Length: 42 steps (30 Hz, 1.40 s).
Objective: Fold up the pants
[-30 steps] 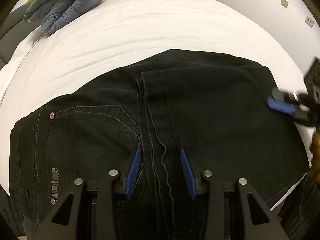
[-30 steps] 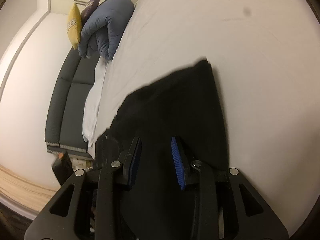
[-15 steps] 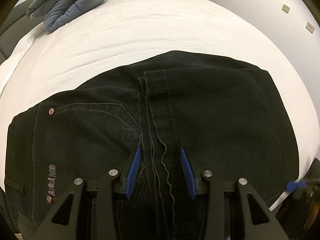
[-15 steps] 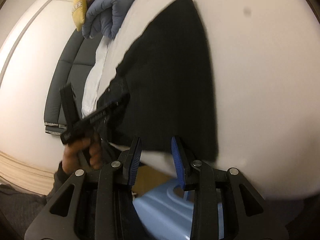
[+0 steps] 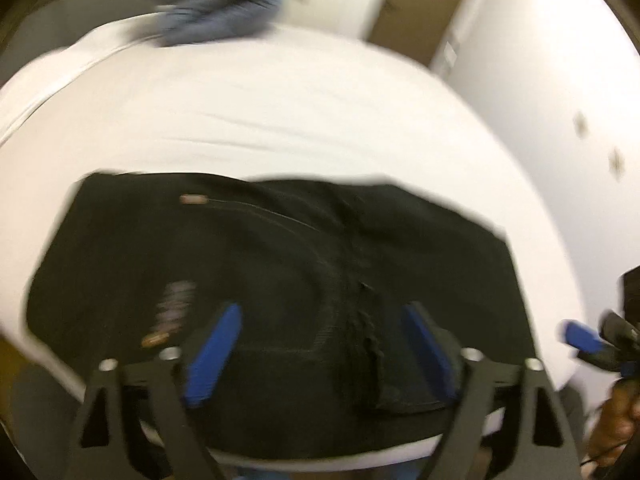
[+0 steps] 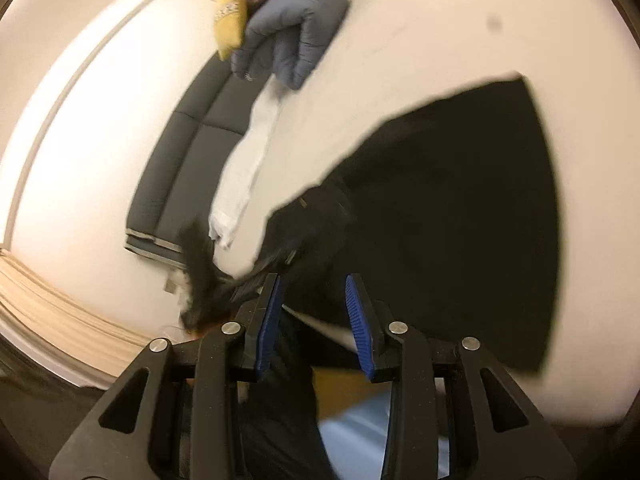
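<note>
Black jeans lie folded into a flat block on the white bed, near its front edge. They also show in the right wrist view. My left gripper is open wide and empty, above the near edge of the jeans. My right gripper is open and empty, off the bed's front edge beside the jeans; its blue pad shows in the left wrist view. Both views are motion-blurred.
A grey-blue duvet roll and a yellow cushion lie at the bed's far end. A dark sofa stands along the wall. A light blue bin sits below the bed edge. A door is beyond the bed.
My left gripper has opened wider and pulled back and to the right from the jeans. My right gripper has swung back toward the jeans from the bed's edge.
</note>
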Motion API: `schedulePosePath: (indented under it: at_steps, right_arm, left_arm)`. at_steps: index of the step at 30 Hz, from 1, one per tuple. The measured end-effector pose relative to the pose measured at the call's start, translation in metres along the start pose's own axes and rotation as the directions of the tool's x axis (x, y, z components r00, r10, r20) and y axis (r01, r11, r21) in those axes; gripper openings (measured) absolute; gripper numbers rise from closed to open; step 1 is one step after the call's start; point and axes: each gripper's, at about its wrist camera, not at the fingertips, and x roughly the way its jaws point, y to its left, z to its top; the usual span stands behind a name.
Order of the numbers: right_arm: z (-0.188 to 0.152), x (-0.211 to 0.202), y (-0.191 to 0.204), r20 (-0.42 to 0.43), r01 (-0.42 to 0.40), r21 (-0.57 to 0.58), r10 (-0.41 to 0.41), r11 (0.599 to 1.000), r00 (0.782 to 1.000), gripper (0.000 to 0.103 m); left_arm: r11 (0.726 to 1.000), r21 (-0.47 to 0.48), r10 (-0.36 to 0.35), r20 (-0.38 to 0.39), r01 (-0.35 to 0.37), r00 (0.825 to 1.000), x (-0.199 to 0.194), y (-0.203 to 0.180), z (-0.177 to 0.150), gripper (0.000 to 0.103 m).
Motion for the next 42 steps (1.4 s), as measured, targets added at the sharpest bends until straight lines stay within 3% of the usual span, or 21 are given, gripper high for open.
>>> schedulePosePath:
  at_steps: [2,8,12,14,18,22,25,28,31,33,34,37,39,42]
  right_arm:
    - [0.014,0.027,0.006,0.016,-0.01,0.009,0.01,1.0,1.0,0.079]
    - [0.035,0.112,0.013,-0.107,-0.086,0.044,0.09,0.995,0.99,0.077]
    - [0.045,0.149,0.002,-0.168,-0.111,0.102,0.127,0.989,0.978,0.071]
    - [0.047,0.165,-0.004,-0.189,-0.102,0.12,0.124,0.987,0.974,0.067]
    - [0.048,0.186,-0.01,-0.237,-0.079,0.123,0.107,0.989,0.966,0.062]
    - [0.051,0.195,-0.012,-0.264,-0.074,0.113,0.102,0.991,0.959,0.062]
    - [0.051,0.191,-0.011,-0.269,-0.08,0.098,0.104,0.992,0.958,0.062]
    - [0.053,0.194,-0.011,-0.282,-0.081,0.09,0.104,0.993,0.954,0.062]
    - [0.054,0.199,-0.015,-0.302,-0.068,0.09,0.092,0.994,0.949,0.062]
    - [0.055,0.2,-0.015,-0.309,-0.059,0.09,0.084,0.994,0.947,0.062]
    - [0.055,0.203,-0.015,-0.314,-0.052,0.089,0.078,0.995,0.946,0.062]
    - [0.054,0.212,-0.022,-0.367,0.037,0.078,-0.006,0.996,0.93,0.062]
    - [0.05,0.223,-0.034,-0.4,0.115,0.079,-0.074,0.99,0.914,0.05]
    - [0.05,0.221,-0.047,-0.354,0.097,0.152,-0.037,0.984,0.934,0.046]
  left_arm:
    - [0.991,-0.13,0.001,0.046,0.006,0.999,-0.024,0.033,-0.005,0.093]
    - [0.903,-0.428,0.065,0.065,-0.031,0.996,-0.054,0.133,-0.032,0.093]
    - [0.801,-0.599,0.035,0.068,0.013,0.997,-0.049,0.184,-0.046,0.091]
    - [0.768,-0.639,0.032,0.085,0.03,0.996,-0.047,0.198,-0.048,0.091]
    - [0.737,-0.67,-0.02,0.105,0.086,0.994,-0.037,0.209,-0.047,0.09]
    - [0.735,-0.669,-0.043,0.111,0.107,0.993,-0.024,0.208,-0.042,0.089]
    - [0.687,-0.716,-0.05,0.12,0.122,0.991,-0.015,0.218,-0.045,0.086]
    - [0.688,-0.715,-0.046,0.123,0.121,0.991,-0.012,0.219,-0.038,0.085]
    - [0.693,-0.712,-0.046,0.119,0.118,0.992,-0.011,0.218,-0.033,0.066]
    - [0.697,-0.707,-0.057,0.108,0.117,0.993,-0.008,0.218,-0.029,0.046]
    - [0.702,-0.704,-0.053,0.099,0.108,0.994,-0.007,0.218,-0.028,0.045]
    - [0.703,-0.703,-0.06,0.089,0.105,0.994,-0.004,0.219,-0.025,0.033]
    - [0.704,-0.701,-0.068,0.097,0.117,0.993,-0.007,0.22,-0.025,0.027]
    - [0.718,-0.684,-0.069,0.115,0.13,0.991,-0.015,0.215,-0.02,0.022]
